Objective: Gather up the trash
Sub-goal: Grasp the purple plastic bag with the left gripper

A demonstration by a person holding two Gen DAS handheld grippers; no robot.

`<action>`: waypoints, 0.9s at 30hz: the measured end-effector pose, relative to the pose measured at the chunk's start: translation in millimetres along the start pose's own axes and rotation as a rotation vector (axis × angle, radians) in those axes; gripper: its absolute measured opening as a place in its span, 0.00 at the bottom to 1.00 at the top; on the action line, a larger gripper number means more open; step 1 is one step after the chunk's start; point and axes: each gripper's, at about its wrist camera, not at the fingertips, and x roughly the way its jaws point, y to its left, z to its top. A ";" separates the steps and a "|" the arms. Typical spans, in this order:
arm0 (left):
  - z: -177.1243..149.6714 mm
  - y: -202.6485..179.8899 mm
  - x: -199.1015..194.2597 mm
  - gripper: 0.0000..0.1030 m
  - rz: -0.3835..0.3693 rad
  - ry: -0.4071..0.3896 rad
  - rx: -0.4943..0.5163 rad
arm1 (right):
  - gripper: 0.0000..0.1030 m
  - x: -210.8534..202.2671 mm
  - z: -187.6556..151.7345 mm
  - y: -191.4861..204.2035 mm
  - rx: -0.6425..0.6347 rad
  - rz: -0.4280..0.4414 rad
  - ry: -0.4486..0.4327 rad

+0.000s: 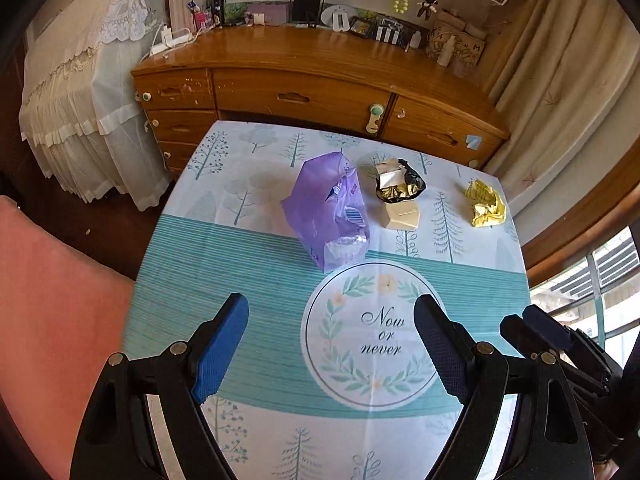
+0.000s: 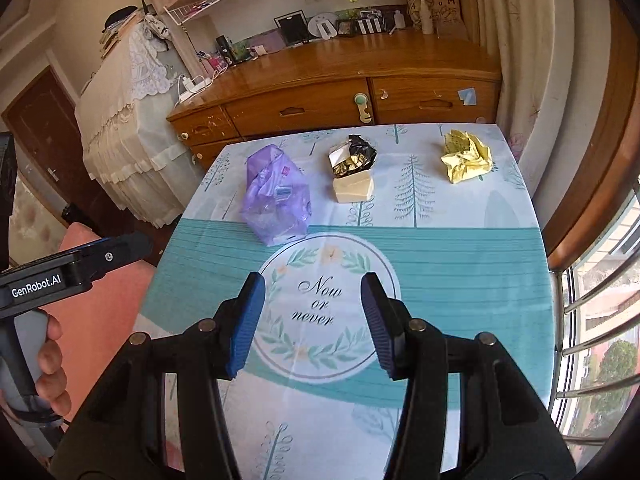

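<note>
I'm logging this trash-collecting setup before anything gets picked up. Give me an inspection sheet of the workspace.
Surface: table under a teal tree-print cloth with a "Now or never" wreath.
Job's things: purple plastic bag, black-and-gold wrapper against a cream box, crumpled yellow paper; all untouched.
Clutter: nothing seen besides these.
Grippers: left gripper and right gripper open, empty, above the near part of the table.
Cables: white power strip with cords on the dresser.
Surroundings: wooden dresser, shelves, curtain, window, lace-covered furniture.

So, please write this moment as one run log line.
left gripper open | right gripper open | purple bag, yellow paper untouched
</note>
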 end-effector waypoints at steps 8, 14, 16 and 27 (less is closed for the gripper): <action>59.1 5.4 107.9 0.84 0.031 0.118 -0.058 | 0.45 78.5 46.9 -35.8 0.046 0.033 0.056; 66.8 3.3 155.3 0.81 0.096 0.175 -0.055 | 0.45 108.2 57.4 -53.0 0.045 0.040 0.080; 66.5 3.7 166.5 0.79 0.102 0.191 -0.059 | 0.45 115.3 60.4 -56.9 0.044 0.038 0.085; 65.4 8.0 210.4 0.06 0.093 0.283 -0.113 | 0.62 153.0 73.7 -49.0 -0.029 0.027 0.107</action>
